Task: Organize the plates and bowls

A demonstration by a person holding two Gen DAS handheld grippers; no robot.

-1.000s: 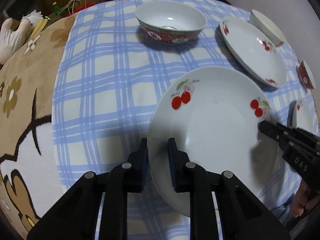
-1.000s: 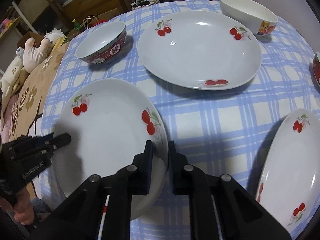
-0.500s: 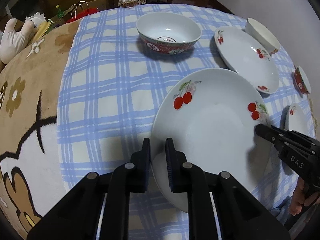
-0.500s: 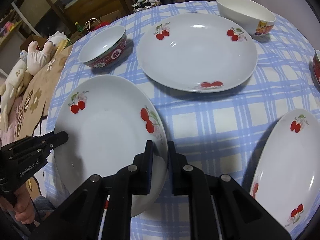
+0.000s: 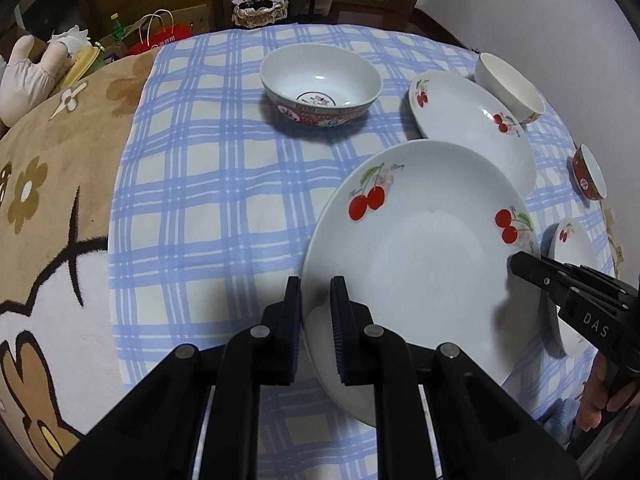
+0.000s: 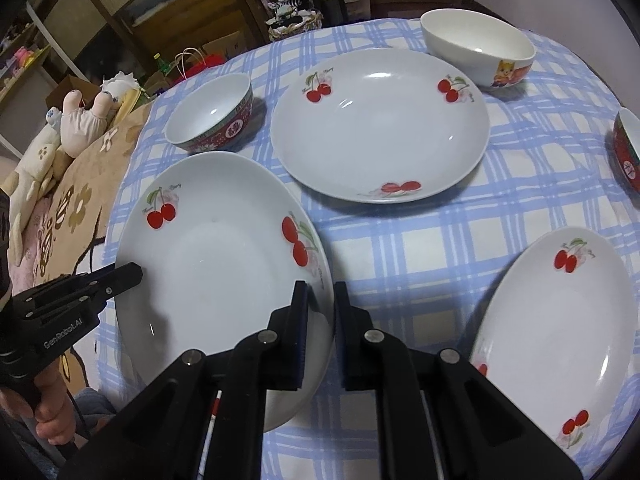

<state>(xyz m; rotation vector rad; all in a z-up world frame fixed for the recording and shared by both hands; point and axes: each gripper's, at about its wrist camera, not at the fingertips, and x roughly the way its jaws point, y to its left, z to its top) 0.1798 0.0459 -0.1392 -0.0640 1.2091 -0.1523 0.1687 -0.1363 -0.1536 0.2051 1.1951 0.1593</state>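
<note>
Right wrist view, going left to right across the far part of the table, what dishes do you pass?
Red patterned bowl → large cherry plate → white cartoon bowl → red bowl at the right edge.

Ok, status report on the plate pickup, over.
Left gripper and right gripper shut on opposite rims of cherry plate, lifted, tilted. Second cherry plate just beyond; red bowl close behind. Nothing in the way.

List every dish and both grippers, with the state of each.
Held cherry plate: gripped at both rims, tilted.
Left gripper: shut on the plate's rim.
Right gripper: shut on the opposite rim.
Far cherry plate: flat, empty.
Red bowl: upright, empty.
White bowl: upright, empty.
</note>
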